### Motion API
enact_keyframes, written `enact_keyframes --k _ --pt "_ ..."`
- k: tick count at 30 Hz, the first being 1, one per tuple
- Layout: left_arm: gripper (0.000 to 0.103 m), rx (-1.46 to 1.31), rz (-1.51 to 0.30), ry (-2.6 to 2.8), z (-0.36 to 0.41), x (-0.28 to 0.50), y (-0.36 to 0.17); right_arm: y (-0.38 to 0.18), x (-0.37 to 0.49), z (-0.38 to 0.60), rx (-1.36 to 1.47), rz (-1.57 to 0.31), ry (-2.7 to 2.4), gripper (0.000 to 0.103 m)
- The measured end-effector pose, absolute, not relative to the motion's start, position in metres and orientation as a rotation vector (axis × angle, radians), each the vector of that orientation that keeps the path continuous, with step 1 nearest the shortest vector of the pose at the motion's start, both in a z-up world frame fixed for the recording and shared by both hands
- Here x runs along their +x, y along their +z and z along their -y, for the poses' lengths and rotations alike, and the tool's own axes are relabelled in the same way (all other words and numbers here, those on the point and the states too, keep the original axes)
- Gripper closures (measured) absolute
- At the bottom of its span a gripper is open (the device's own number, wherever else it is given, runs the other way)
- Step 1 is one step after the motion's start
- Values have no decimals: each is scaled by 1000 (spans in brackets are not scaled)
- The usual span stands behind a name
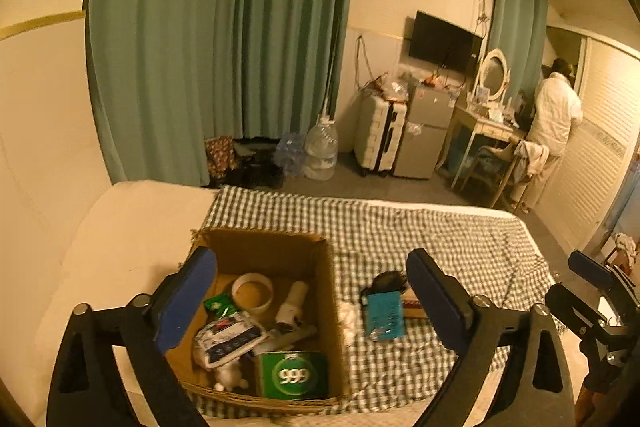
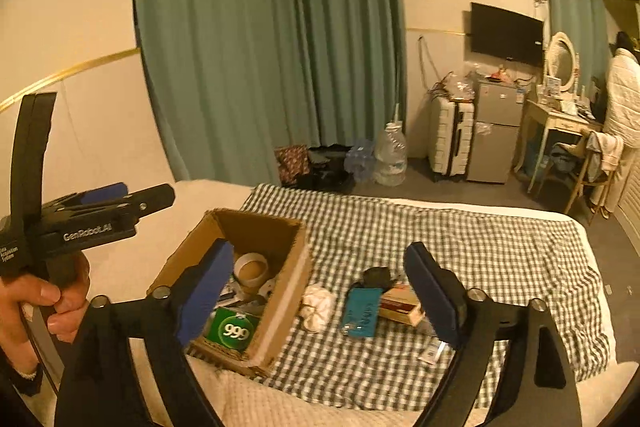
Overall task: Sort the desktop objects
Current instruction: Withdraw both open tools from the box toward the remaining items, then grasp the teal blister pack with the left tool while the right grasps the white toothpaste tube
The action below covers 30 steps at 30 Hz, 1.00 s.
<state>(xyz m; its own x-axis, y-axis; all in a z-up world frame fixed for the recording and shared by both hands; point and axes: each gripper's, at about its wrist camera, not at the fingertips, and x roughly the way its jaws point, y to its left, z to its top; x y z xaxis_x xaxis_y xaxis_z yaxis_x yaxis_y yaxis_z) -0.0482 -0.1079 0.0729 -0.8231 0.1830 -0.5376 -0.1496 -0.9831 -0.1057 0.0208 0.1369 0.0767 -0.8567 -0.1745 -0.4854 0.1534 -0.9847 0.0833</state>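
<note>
Fingers of both grippers, left point(image 1: 312, 301) and right point(image 2: 320, 295), spread empty above the box point(image 1: 320, 311); next we reach right for the blue card point(image 2: 362, 311) (still on the cloth point(image 2: 480, 259)).

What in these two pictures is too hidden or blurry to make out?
- Cardboard box, right wrist view: its near wall and a blue finger hide most of the contents.
- Flat box, left wrist view: largely behind a blue finger and the teal card.
- Teal card: its writing is too blurred to read in both views.
- Right gripper, left wrist view: cut off by the edge.
</note>
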Motion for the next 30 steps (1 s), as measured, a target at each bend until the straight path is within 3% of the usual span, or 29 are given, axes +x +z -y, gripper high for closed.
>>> enact_keyframes --k 3,18,30 --pt "0 -799 93 2852 93 -42 78 80 31 -154 743 70 -2896 0" --pt "0 -757 -6 2812 17 -36 59 65 51 -230 686 125 -3059 0" --pt "0 -887 -38 2793 -25 -60 0 -5 34 -258 749 -32 -3114 0"
